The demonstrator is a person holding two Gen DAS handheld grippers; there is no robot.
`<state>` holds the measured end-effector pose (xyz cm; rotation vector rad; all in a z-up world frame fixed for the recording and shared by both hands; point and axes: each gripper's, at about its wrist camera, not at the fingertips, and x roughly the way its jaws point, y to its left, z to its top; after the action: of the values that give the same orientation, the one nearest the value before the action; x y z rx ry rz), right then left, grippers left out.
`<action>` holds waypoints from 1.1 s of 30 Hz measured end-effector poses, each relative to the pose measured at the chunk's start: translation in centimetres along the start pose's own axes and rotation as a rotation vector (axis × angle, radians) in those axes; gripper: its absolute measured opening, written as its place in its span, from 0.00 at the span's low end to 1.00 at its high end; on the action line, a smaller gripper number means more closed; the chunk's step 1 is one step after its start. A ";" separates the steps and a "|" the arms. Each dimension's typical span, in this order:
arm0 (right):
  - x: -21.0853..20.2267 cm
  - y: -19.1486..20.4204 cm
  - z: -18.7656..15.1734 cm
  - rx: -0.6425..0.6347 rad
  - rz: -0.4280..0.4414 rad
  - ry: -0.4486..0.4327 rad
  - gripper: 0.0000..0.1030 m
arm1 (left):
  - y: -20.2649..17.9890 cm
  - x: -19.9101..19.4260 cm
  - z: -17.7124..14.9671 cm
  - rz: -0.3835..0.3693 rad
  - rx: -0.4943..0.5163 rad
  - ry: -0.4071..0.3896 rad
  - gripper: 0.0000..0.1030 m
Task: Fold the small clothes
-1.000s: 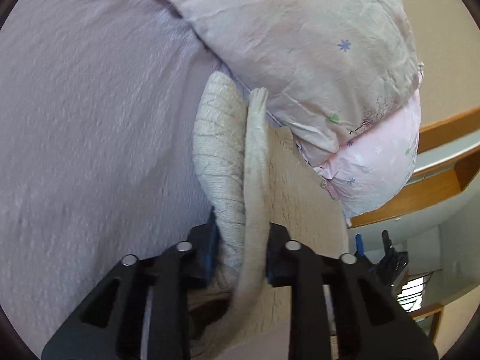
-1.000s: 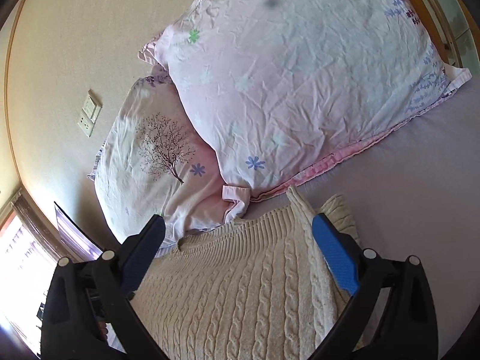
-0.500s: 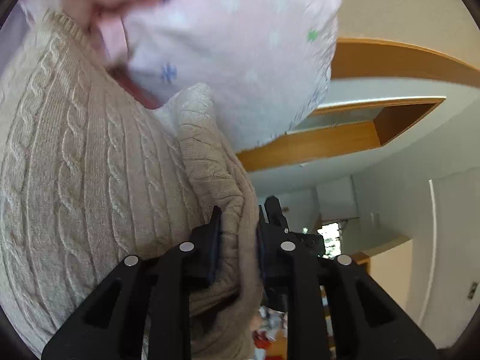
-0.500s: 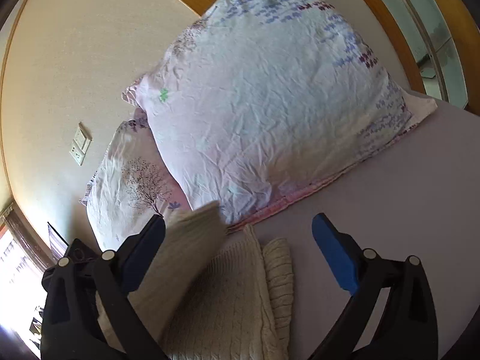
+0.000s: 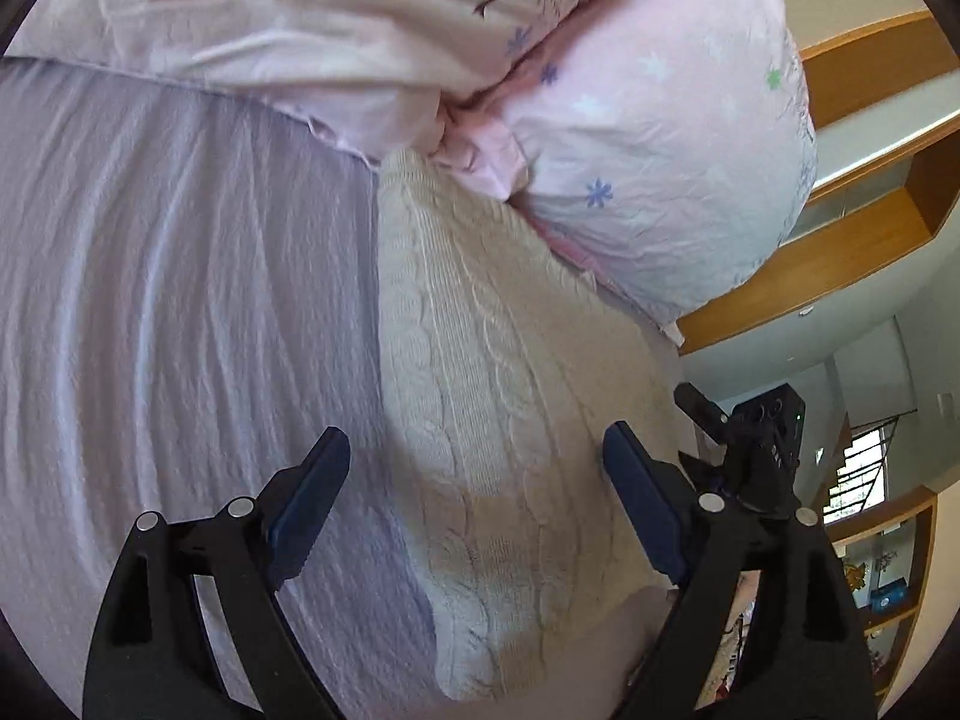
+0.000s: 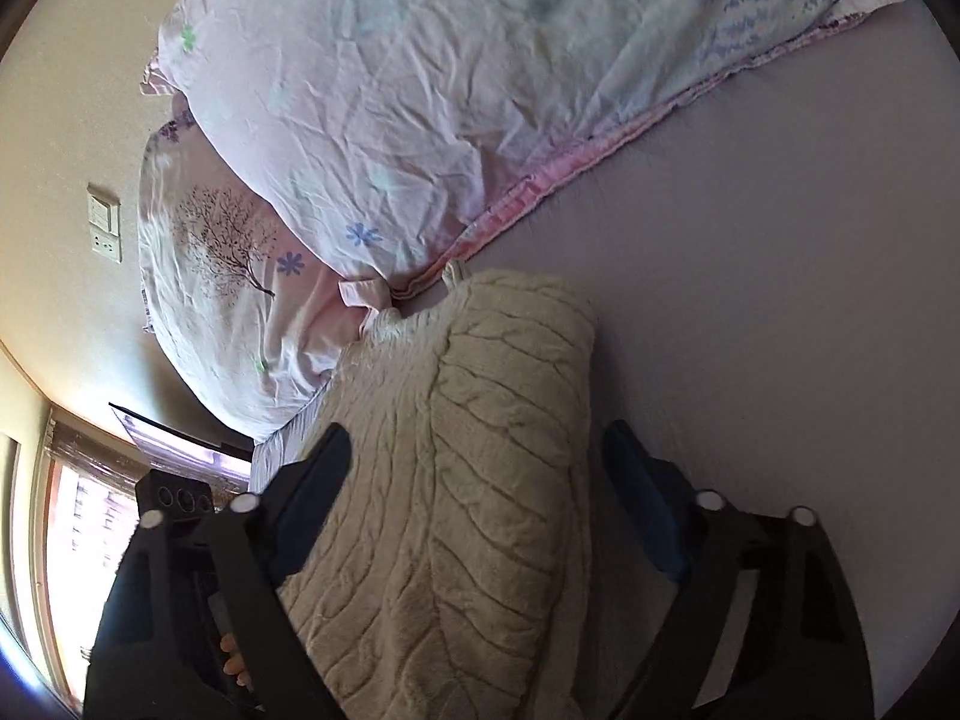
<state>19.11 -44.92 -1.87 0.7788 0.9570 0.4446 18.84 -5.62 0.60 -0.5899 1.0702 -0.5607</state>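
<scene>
A cream cable-knit sweater (image 5: 480, 420) lies folded on the lilac bed sheet (image 5: 168, 312), its far end against the pillows. My left gripper (image 5: 477, 480) is open and empty, its jaws spread just above the sweater's near part. In the right wrist view the same sweater (image 6: 480, 480) lies folded over in a thick bundle. My right gripper (image 6: 477, 480) is open and empty, its jaws wide on either side of the bundle. The other gripper's black body (image 5: 762, 450) shows at the sweater's right side in the left wrist view.
Two pink flowered pillows (image 6: 420, 90) lean at the head of the bed, one with a tree print (image 6: 228, 252). A wooden headboard and shelf (image 5: 840, 228) stand behind them. A wall switch (image 6: 105, 228) and a window (image 6: 78, 570) are at the left. The sheet (image 6: 780, 300) stretches to the right.
My left gripper has let go of the sweater fold it was pinching and now stands open. The fold it carried now lies flat on the sweater. My right gripper stayed open and moved over it.
</scene>
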 end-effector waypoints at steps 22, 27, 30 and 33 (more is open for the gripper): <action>1.8 9.1 -4.7 -0.223 0.007 -0.049 0.67 | 2.8 -13.3 -5.0 0.307 0.304 -0.325 0.76; 2.2 9.6 -8.1 -0.255 -0.024 0.122 0.40 | 1.7 -14.1 -9.2 0.307 0.362 -0.322 0.80; 2.5 9.9 -9.0 -0.332 -0.175 0.058 0.17 | 1.3 -13.6 -11.4 0.278 0.364 -0.287 0.80; 2.0 9.6 -8.7 -0.314 -0.269 -0.026 0.16 | 1.8 -12.6 -12.7 0.209 0.306 -0.244 0.80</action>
<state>12.67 -33.94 1.36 0.3649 0.9242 0.3371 2.70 1.99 2.76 -0.2657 0.7838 -0.4454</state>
